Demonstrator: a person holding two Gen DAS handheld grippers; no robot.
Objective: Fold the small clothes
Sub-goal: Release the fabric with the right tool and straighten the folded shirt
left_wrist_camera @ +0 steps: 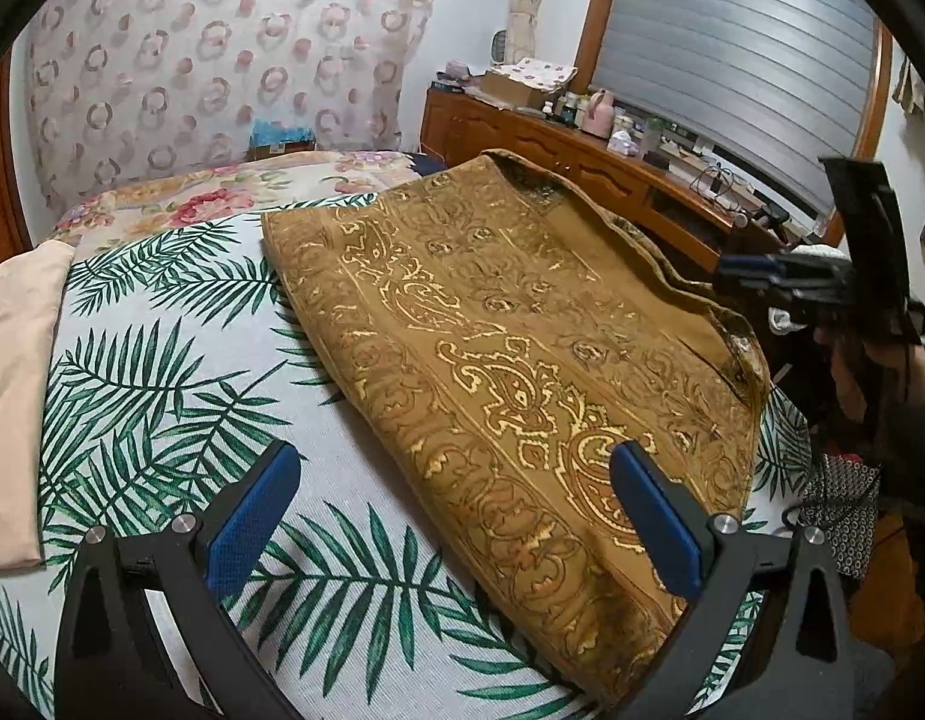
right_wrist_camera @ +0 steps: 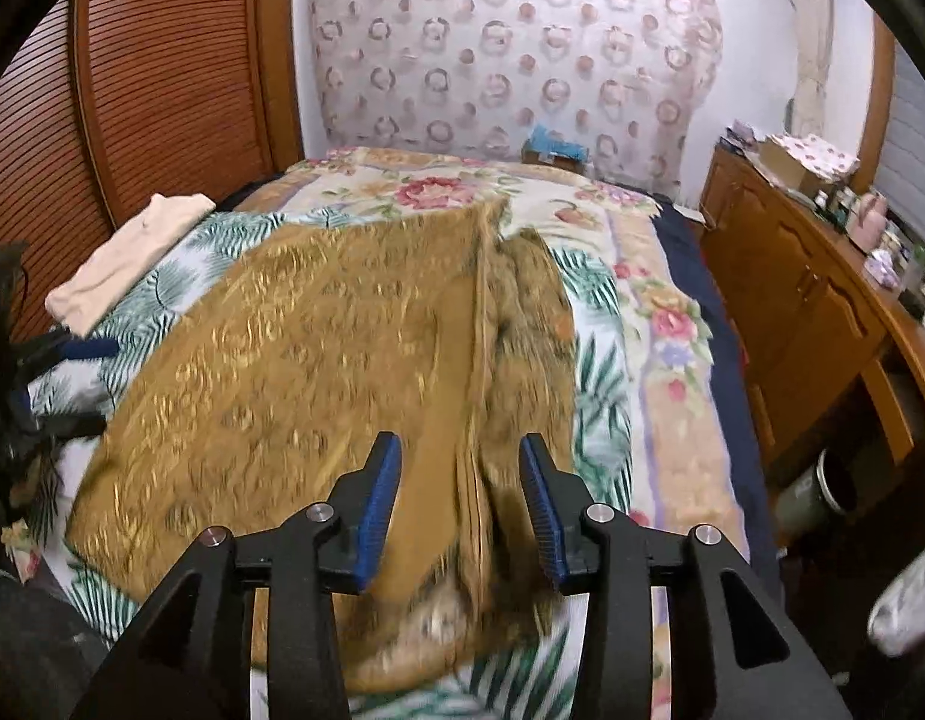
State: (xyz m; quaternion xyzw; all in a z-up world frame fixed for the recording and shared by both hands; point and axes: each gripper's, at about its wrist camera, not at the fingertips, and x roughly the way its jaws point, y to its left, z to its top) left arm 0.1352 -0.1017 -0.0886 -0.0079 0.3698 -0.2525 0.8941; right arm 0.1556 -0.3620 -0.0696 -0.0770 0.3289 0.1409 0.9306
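The brown garment with gold paisley pattern point(left_wrist_camera: 492, 324) lies spread on the bed, on top of a white sheet with green palm leaves point(left_wrist_camera: 180, 372). In the left wrist view its cloth is mostly flat, but the far edge, on the side of the wooden cabinet, is turned up and shows a darker inside. In the right wrist view the garment point(right_wrist_camera: 294, 360) is blurred; a raised ridge of cloth runs along it from the far end toward the camera.

The right claw point(right_wrist_camera: 460, 507) stands over the near end of this ridge. Its blue pads point(right_wrist_camera: 375, 516) are apart, one on each side of the ridge, and a gap shows between each pad and the cloth, so the claw is open and holds nothing. In the left wrist view the right claw point(left_wrist_camera: 756, 270) is seen from the side, dark, just beside the turned-up edge.

The left claw point(left_wrist_camera: 456, 516) is wide open and holds nothing. One pad is above the leaf sheet, the other is above the near part of the garment.

A folded cream cloth point(left_wrist_camera: 15, 396) lies on the sheet, well apart from the garment, near the wooden slatted door point(right_wrist_camera: 120, 96). Under the leaf sheet there is a floral blanket point(right_wrist_camera: 450, 186). A long wooden cabinet point(right_wrist_camera: 810, 312) with small bottles and boxes on top stands beside the bed, below a window with grey shutter point(left_wrist_camera: 732, 54). A curtain with ring pattern point(left_wrist_camera: 222, 54) hangs behind the bed.
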